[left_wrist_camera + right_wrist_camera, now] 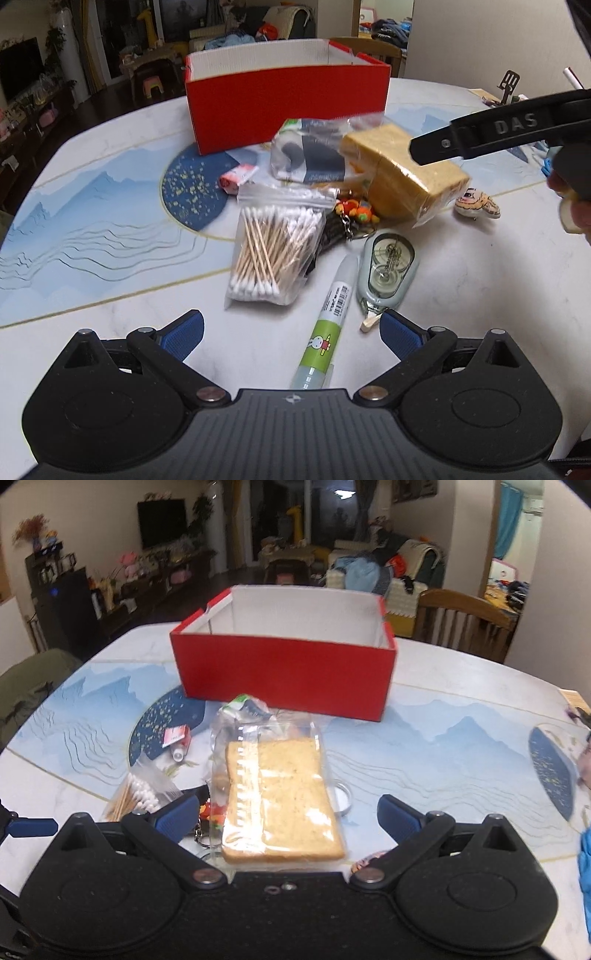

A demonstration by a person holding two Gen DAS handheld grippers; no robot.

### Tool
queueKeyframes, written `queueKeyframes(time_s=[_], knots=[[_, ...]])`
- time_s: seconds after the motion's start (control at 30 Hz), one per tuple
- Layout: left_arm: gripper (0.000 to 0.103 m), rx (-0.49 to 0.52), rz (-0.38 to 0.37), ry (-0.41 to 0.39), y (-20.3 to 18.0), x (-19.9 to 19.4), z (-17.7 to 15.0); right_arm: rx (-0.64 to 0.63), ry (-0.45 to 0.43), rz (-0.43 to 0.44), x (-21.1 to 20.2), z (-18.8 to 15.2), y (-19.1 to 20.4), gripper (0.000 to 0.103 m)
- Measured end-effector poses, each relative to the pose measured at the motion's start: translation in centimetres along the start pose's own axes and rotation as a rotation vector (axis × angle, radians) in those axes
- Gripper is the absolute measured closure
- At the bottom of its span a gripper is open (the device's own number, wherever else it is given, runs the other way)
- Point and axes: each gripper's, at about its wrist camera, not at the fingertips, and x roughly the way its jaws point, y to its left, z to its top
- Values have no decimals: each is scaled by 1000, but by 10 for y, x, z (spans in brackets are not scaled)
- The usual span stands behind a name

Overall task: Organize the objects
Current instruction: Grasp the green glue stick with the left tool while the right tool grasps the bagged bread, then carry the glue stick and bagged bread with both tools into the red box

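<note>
Right wrist view shows the right gripper [284,818] spread wide around the bagged bread [282,801], low centre, probably bound for the red box [284,672] above, while the left gripper [291,332] waits empty, jaws apart.

Open red box [288,107] with white inside, upright at the far side of the tabletop [110,325]; bagged yellow sponge [410,177] tilted in front of it; bag of cotton swabs [273,247], green-labelled marker [325,328], clear tape dispenser [388,273], keychain toys [356,214] clustered nearer; small red-white tube [238,177] to the left.

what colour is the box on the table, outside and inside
Red outside, white inside; the box shows best in the right wrist view.
</note>
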Motion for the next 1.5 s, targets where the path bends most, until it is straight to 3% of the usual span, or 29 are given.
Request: queueKeyframes(time_s=[0.17, 0.3, 0.4, 0.57, 0.83, 0.93, 1.5], knots=[[11, -26, -17, 53, 6, 13, -2, -6, 51, 34, 20, 1, -1, 0], [13, -26, -55, 70, 6, 19, -5, -3, 79, 41, 30, 0, -3, 0], [30, -34, -69, 98, 6, 26, -6, 0, 88, 42, 34, -1, -5, 0], [48, -6, -81, 88, 1, 26, -3, 2, 104, 47, 42, 2, -5, 1], [82, 21, -83, 69, -4, 23, -5, 9, 94, 46, 39, 3, -2, 19], [85, 15, -82, 67, -4, 22, -4, 13, 95, 34, 36, 4, -2, 25], [87, -99, -149, 12, 5, -9, 4, 39, 38, 42, -7, 16, -7, 27]])
